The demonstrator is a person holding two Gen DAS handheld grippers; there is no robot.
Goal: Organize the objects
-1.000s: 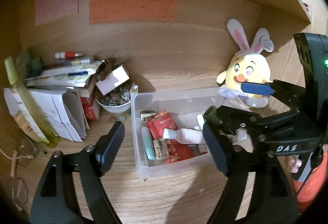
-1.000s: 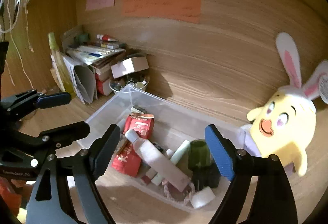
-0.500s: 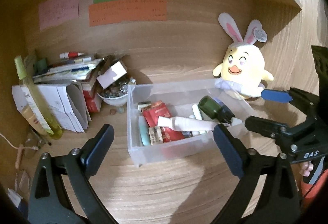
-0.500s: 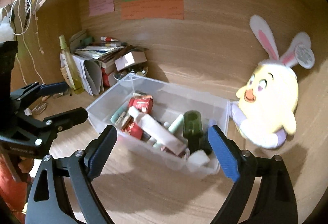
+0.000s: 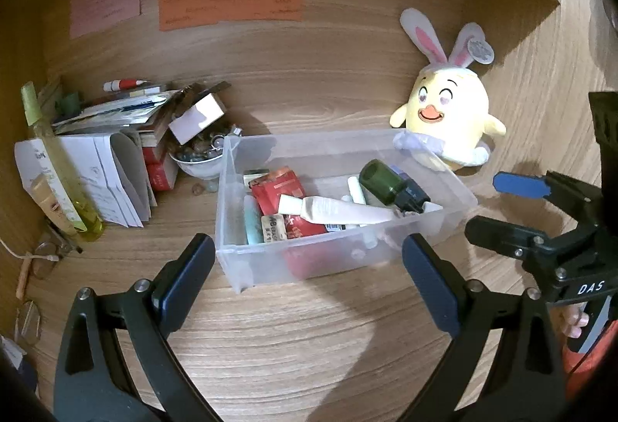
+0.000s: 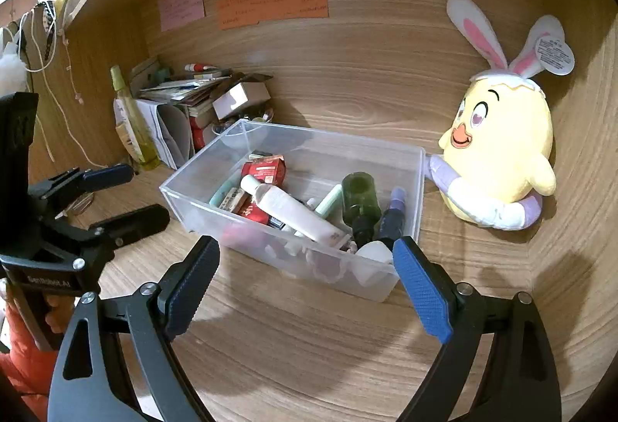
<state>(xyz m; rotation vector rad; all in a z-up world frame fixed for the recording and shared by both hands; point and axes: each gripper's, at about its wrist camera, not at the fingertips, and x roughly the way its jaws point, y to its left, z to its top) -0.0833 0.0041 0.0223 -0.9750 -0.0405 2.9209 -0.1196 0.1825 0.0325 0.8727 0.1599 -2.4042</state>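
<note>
Both grippers held wide apart and empty, nothing between the fingers. Left gripper hovered over bare wooden desk, just near of the clear plastic box. Right gripper likewise just near of the box, close to its near right corner.

Box stood in the middle of the desk, well filled: white tube lying on top, red packets under it, dark green bottle and purple-capped bottle toward the right end. Plush chick touching the right wall of the box; pile of papers and small bowl left of it.

Key relation: tube lay straight ahead of the right fingers, only over the near wall. Long axis ran diagonal, cap far left, flat end near right. Probably reachable sooner by the right hand; a grip across the tube would need the wrist turned a little. Left fingers faced the left half of the box, nearer to the red packets. Which item comes next, impossible to say.
</note>
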